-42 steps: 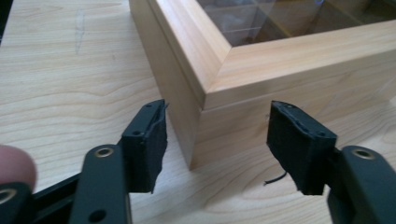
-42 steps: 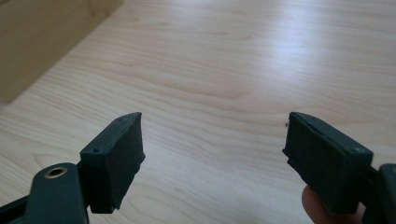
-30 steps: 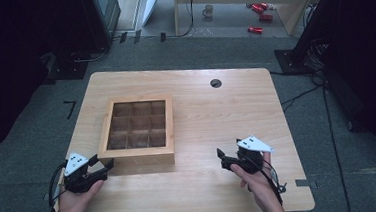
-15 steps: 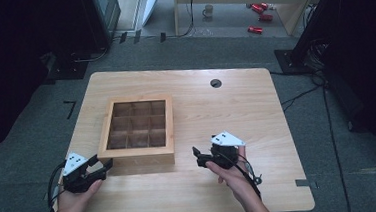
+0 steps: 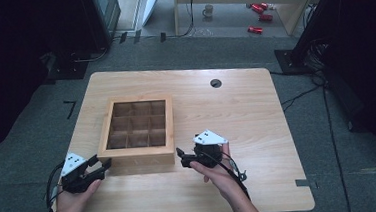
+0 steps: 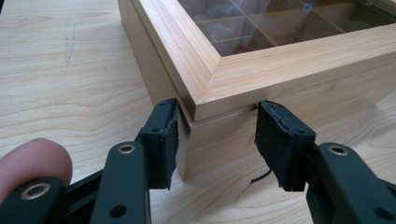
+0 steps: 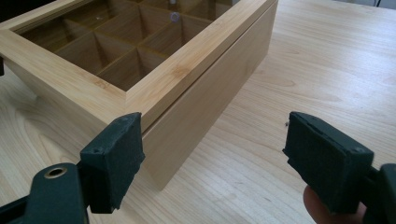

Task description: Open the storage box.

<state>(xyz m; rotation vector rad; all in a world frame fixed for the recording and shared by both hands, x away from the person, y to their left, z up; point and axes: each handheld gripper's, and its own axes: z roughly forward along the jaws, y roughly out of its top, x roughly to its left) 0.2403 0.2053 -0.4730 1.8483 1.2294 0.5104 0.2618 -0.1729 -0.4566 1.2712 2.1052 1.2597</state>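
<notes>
Wooden box [image 5: 138, 127] with a glass-paned lid and a grid of compartments sits on the table [image 5: 236, 107], toward its left half and near the person's edge. Left claw [image 5: 101, 165] is at the box's near left corner; in the left gripper view its jaws have just been closing and now clamp that corner [image 6: 205, 112], one pad [image 6: 164, 140] against the side wall and the other pad [image 6: 275, 140] against the front wall, at the seam where lid meets base. Right claw [image 5: 180, 157] sits at the box's near right corner, held low over the table by the right hand [image 5: 215, 169]. In the right gripper view its jaws stand wide apart: the left pad [image 7: 114, 158] is in front of the box's corner, and whether it touches the wood I cannot tell; the right pad [image 7: 327, 163] hangs over bare table, well clear of the box [image 7: 154, 84]. Nothing is gripped between them.
</notes>
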